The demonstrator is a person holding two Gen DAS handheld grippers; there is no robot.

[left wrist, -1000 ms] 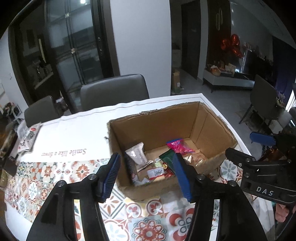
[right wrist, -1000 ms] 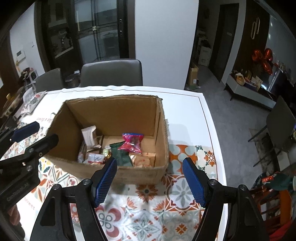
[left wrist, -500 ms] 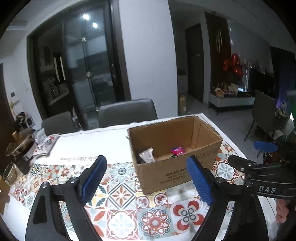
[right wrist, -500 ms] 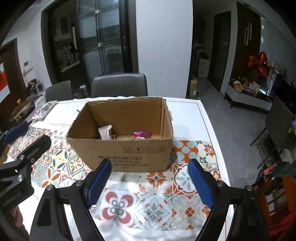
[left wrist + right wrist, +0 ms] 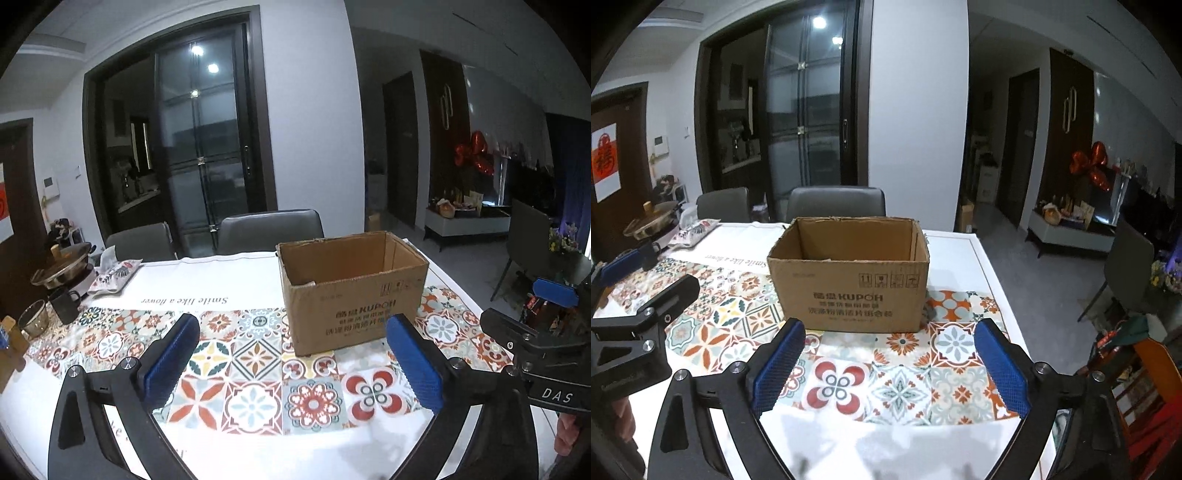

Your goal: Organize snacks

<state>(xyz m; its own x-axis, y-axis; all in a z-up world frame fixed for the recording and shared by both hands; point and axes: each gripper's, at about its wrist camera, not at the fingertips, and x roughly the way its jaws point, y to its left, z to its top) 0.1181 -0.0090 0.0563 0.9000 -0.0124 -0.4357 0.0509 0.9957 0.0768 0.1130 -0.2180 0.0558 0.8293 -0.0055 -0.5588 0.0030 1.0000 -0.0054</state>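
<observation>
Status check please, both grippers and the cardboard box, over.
Left gripper and right gripper jaws opening, nothing between them. Cardboard box upright on the patterned tablecloth, contents not visible. Nothing in the way.

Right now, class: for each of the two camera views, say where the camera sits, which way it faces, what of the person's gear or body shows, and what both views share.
Left wrist view: sits on the left gripper, faces across the patterned tablecloth toward the cardboard box; its jaws are opening, empty; the right gripper shows at right.
Right wrist view: sits on the right gripper, faces the box head-on; jaws opening, empty; the left gripper shows at left.
Shared: box, tablecloth, grey chairs, glass door.
</observation>
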